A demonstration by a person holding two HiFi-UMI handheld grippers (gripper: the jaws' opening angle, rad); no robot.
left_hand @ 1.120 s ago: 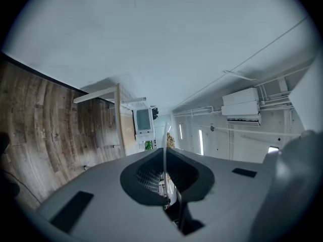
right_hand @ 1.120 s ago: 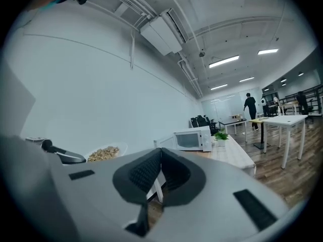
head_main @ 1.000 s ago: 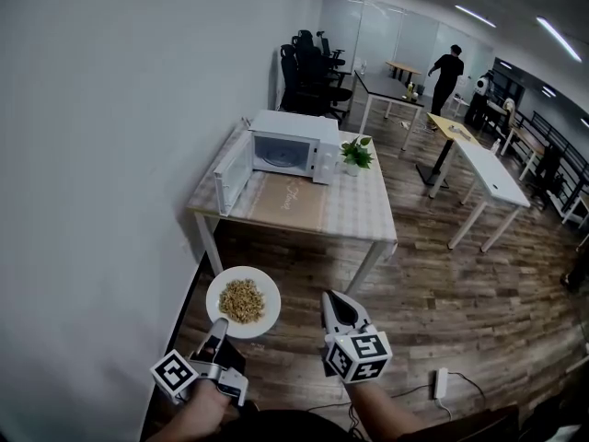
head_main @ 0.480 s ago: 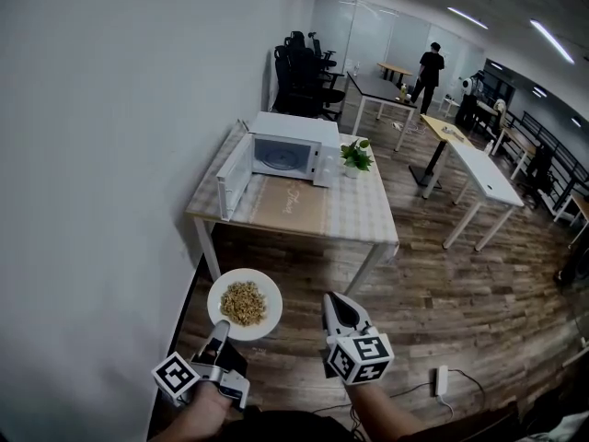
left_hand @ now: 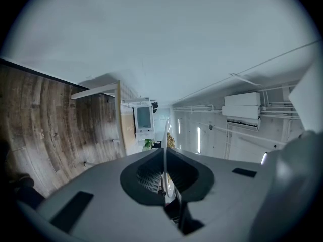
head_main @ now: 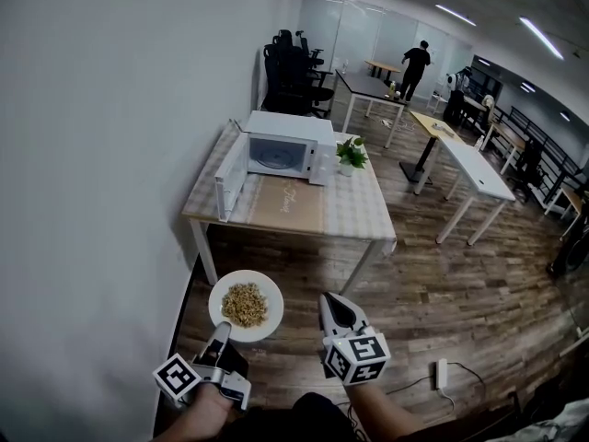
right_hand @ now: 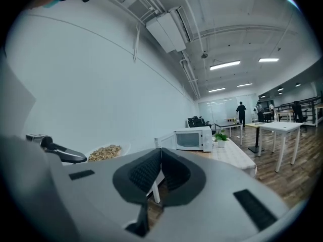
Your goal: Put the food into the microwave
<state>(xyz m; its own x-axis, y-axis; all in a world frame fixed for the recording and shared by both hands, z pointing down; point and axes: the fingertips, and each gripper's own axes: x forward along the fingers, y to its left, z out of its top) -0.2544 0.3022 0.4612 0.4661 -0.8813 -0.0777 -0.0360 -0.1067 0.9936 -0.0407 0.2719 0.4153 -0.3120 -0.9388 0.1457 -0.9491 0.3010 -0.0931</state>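
Note:
A white plate (head_main: 246, 306) heaped with brown food is held level above the wooden floor. My left gripper (head_main: 222, 331) is shut on its near rim; in the left gripper view the rim (left_hand: 164, 140) shows as a thin white edge pinched between the pads. My right gripper (head_main: 332, 308) hovers beside the plate to the right, shut with nothing in it, and its jaws (right_hand: 160, 150) meet. The white microwave (head_main: 287, 145) stands at the back of a table (head_main: 354, 215) ahead, its door (head_main: 229, 175) swung open to the left. The right gripper view shows the microwave (right_hand: 194, 138) and the plate (right_hand: 105, 152).
A small potted plant (head_main: 351, 153) stands right of the microwave. A white wall (head_main: 101, 155) runs along the left. White desks (head_main: 465, 168) and black office chairs (head_main: 290, 72) fill the room beyond, where a person (head_main: 413, 63) stands. A power strip (head_main: 441, 372) lies on the floor at right.
Both grippers and the plate have drifted a little toward the table. The person at the back of the room has walked further away.

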